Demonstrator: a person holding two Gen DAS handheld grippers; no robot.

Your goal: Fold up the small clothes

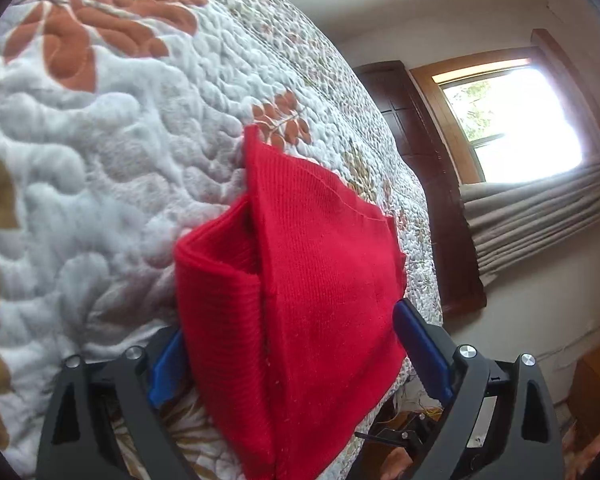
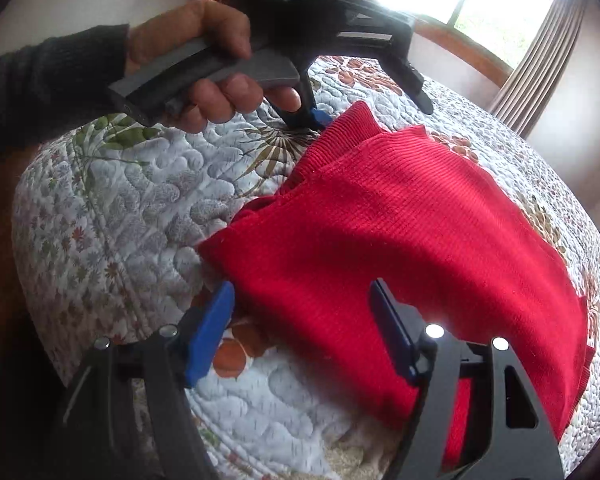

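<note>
A red ribbed knit garment [image 1: 320,260] lies folded in layers on the quilted bed [image 1: 100,160]. My left gripper [image 1: 292,360] is open, its blue pads [image 1: 420,352] spread on either side of one end of the garment without pinching it. In the right wrist view the same garment [image 2: 400,220] fills the middle. My right gripper [image 2: 300,332] is open too, with the garment's near edge lying between its blue fingers [image 2: 210,332]. The left gripper [image 2: 370,108], held by a hand [image 2: 204,40] in a dark sleeve, hovers at the garment's far corner.
The white floral quilt [image 2: 120,220] spreads around the garment. The bed's edge drops off to the right in the left wrist view. Beyond it are a dark wooden cabinet [image 1: 420,140], a bright window [image 1: 512,120] and grey curtains [image 1: 540,208].
</note>
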